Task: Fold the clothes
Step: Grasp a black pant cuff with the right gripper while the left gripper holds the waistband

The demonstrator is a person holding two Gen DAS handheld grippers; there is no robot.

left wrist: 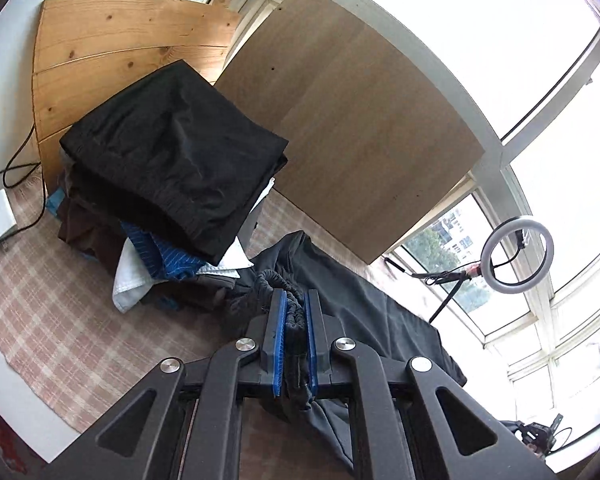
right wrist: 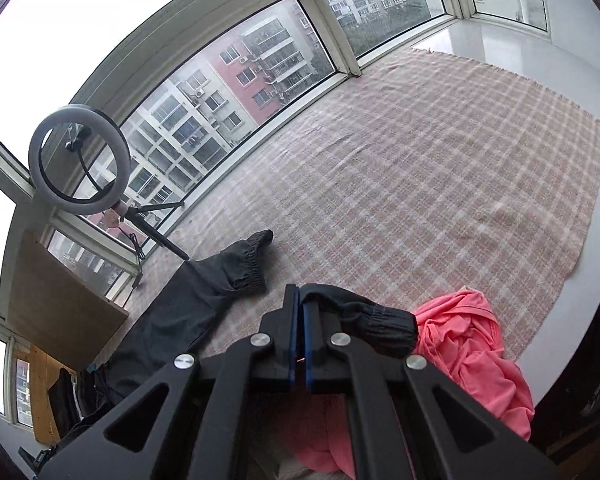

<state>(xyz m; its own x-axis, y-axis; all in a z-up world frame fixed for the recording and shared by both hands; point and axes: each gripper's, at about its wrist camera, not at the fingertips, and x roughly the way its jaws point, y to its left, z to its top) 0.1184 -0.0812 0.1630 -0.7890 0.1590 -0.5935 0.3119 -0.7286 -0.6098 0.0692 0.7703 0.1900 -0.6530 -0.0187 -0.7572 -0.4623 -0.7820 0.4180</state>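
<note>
- The left gripper (left wrist: 296, 304) is pinching the gathered elastic waistband (left wrist: 278, 280) of a pair of dark grey jogging trousers (left wrist: 364, 312); the blue pads (left wrist: 279, 320) press on the bunched band from both sides.
- The right gripper (right wrist: 301, 300) has its jaws pressed together, and dark cloth of one trouser leg wraps over the tip, so it seems to grip that leg just short of its ribbed cuff (right wrist: 392, 324) (the pinch point itself is hidden behind the fingers).
- The coming move turns on the long axis of the trousers: it runs from the waistband at the left tongs, ahead and to their right, towards the cuffs at the right tongs. Each hand therefore has one end, and I judge the next fold to be cuffs to waist or waist to cuffs.
- The other leg lies loose on the checked blanket (right wrist: 420, 168), ahead and left of the right tongs, its cuff (right wrist: 252, 264) unheld; it could trail.
- Only the left wrist view shows the stack of folded clothes (left wrist: 172, 160), ahead and left of the left tongs, with a black garment on top.
- Only the right wrist view shows a crumpled pink garment (right wrist: 472, 348) just right of the right tongs, touching the held cuff.
- A ring light (right wrist: 80, 160) stands by the window in both views.
</note>
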